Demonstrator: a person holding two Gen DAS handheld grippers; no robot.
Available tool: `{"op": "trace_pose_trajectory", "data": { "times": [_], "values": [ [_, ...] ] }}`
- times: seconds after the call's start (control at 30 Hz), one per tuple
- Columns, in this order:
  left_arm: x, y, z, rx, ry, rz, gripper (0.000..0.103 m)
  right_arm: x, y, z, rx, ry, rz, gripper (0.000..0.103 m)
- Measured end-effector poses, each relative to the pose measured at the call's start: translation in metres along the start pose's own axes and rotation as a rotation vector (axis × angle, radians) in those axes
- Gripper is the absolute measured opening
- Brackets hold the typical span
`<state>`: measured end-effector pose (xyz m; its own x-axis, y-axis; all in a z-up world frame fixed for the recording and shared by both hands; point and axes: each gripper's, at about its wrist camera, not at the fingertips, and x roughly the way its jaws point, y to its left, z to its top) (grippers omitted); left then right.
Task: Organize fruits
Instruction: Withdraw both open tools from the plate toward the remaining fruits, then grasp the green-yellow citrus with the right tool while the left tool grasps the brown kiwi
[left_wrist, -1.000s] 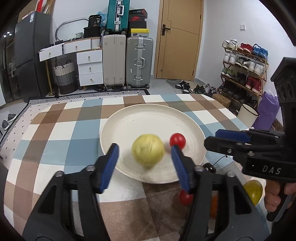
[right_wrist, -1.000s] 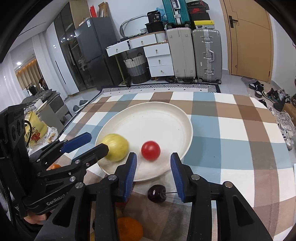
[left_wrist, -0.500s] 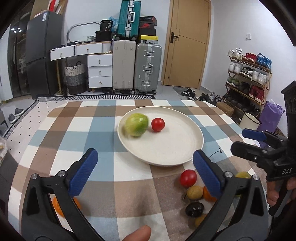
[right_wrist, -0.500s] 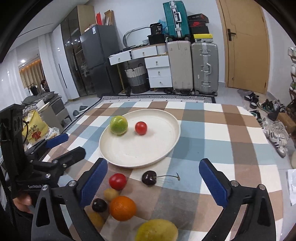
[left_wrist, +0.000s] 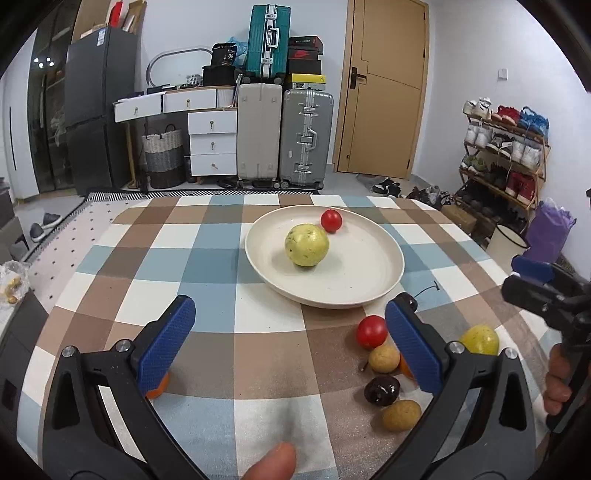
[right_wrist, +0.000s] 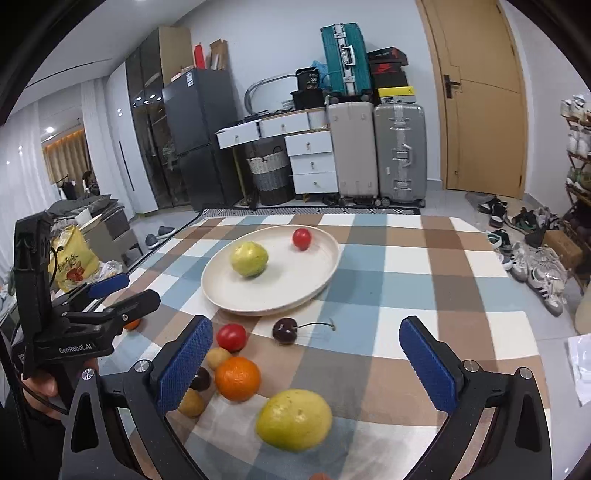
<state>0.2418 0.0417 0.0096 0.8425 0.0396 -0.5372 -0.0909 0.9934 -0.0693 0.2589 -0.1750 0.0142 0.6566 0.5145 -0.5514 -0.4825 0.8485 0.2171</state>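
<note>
While plate (left_wrist: 388, 280) holds guava (left_wrist: 306, 244), cherry (right_wrist: 284, 330) nr rim

Both wrist cameras look forward from low over the tabletop (left_wrist: 229, 266), left view from the left side, right view from the right; both share the plate (left_wrist: 369, 291) (right_wrist: 236, 302).

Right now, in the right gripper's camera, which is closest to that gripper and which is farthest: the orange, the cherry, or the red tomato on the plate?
1. Orange: nearest the right gripper, by its left finger.
2. Cherry: on the cloth in the middle, just short of the plate.
3. Tomato: farthest, on the plate's far side.
</note>
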Motion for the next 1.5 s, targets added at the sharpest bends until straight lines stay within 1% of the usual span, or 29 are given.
{"op": "trace_pose_trajectory", "data": {
  "times": [0.07,0.13,0.23,0.4,0.57,0.63,0.77,0.93,1.03,1.2,1.3,1.37,1.5],
  "values": [
    [0.002,-0.004,-0.001,0.006,0.005,-0.006,0.103,-0.002,-0.003,-0.003,0.005,0.014,0.012,0.102],
    [0.002,-0.008,-0.003,0.012,0.005,-0.018,0.103,-0.005,-0.003,-0.006,-0.014,0.021,-0.005,0.102],
    [0.001,-0.014,-0.005,0.029,0.005,-0.038,0.103,-0.008,-0.002,-0.011,-0.027,0.031,-0.006,0.102],
    [-0.003,-0.021,-0.012,0.046,0.012,-0.061,0.103,-0.013,-0.004,-0.02,-0.025,0.047,0.016,0.102],
    [-0.007,-0.025,-0.02,0.057,0.033,-0.09,0.103,-0.008,-0.002,-0.022,-0.027,0.077,0.039,0.102],
    [-0.009,-0.024,-0.023,0.051,0.043,-0.09,0.103,-0.005,0.001,-0.023,-0.035,0.088,0.039,0.102],
    [-0.015,-0.018,-0.026,0.031,0.032,-0.089,0.103,-0.002,0.006,-0.027,-0.05,0.108,0.044,0.102],
    [-0.022,-0.019,-0.027,0.043,0.01,-0.07,0.103,-0.001,0.011,-0.03,-0.067,0.116,0.03,0.102],
    [-0.023,-0.023,-0.027,0.062,0.005,-0.071,0.103,-0.001,0.013,-0.03,-0.069,0.122,0.026,0.102],
    [-0.029,-0.02,-0.027,0.051,-0.021,-0.072,0.103,0.001,0.016,-0.033,-0.076,0.136,0.018,0.102],
    [-0.026,-0.021,-0.028,0.047,0.02,-0.115,0.103,0.002,0.016,-0.035,-0.07,0.15,0.018,0.102],
    [-0.023,-0.025,-0.029,0.063,0.047,-0.146,0.103,0.003,0.016,-0.037,-0.062,0.166,0.016,0.103],
    [-0.027,-0.034,-0.031,0.104,0.03,-0.157,0.103,0.007,0.013,-0.04,-0.041,0.197,0.003,0.102]
  ]
}}
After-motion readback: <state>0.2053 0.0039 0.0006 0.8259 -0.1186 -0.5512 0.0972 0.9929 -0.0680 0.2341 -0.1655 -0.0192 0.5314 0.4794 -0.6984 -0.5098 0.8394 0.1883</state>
